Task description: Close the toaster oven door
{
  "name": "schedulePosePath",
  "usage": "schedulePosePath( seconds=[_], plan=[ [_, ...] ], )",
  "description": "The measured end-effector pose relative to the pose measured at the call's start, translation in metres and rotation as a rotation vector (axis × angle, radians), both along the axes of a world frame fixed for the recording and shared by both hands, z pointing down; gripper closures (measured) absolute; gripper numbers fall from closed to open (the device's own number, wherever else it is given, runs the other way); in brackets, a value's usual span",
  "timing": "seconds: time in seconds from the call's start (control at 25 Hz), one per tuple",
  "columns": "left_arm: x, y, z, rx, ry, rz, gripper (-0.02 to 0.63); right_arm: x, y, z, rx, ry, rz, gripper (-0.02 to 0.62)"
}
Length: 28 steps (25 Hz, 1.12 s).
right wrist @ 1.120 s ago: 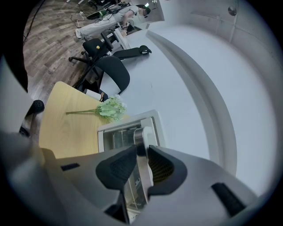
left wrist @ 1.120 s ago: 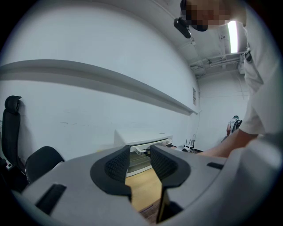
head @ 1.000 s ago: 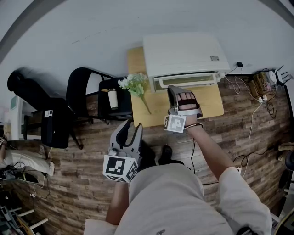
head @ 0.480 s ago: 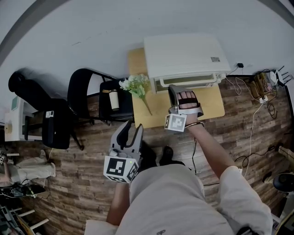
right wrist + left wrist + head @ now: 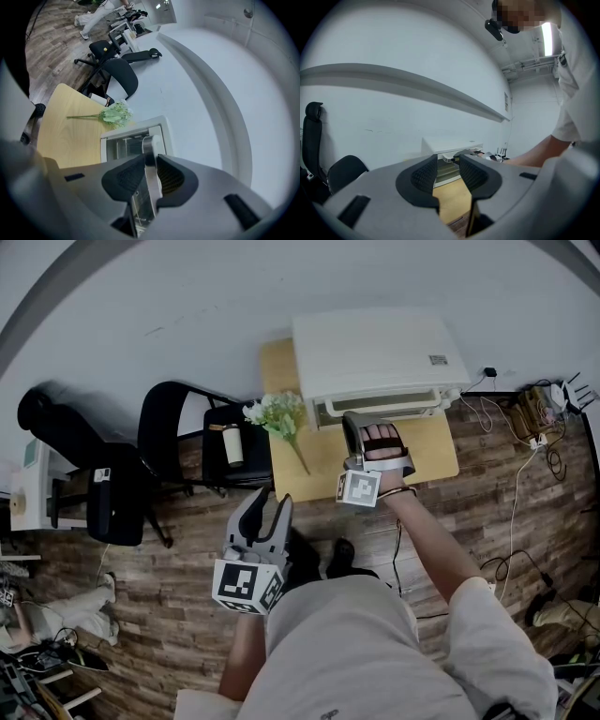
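Right tongs [image 5: 150,161] clamp the smooth, stiff handle [image 5: 148,142] of the toaster oven door [image 5: 124,146] on the bench [image 5: 323,470] (left tongs [image 5: 448,165] gape, empty), and I think the door swings easy from there.

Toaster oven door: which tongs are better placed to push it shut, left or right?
Right. The right tongs grip the door handle of the toaster oven; the left tongs stand open and empty, short of the table.

The toaster oven [image 5: 375,357] stands on the table [image 5: 323,465], flowers [image 5: 279,413] lying at its left.
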<state>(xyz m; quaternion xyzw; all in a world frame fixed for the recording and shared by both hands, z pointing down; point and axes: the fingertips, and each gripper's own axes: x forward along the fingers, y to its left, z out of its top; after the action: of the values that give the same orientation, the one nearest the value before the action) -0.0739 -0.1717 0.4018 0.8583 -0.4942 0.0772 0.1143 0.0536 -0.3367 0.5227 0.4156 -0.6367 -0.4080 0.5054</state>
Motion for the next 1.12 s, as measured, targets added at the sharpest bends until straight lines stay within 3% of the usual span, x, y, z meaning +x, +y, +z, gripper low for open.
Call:
schedulePosePath(
  seconds=[1.12],
  plan=[
    [0.015, 0.008, 0.0, 0.006, -0.005, 0.007, 0.48, 0.002, 0.027, -0.02, -0.027, -0.154, -0.031, 0.485]
  ],
)
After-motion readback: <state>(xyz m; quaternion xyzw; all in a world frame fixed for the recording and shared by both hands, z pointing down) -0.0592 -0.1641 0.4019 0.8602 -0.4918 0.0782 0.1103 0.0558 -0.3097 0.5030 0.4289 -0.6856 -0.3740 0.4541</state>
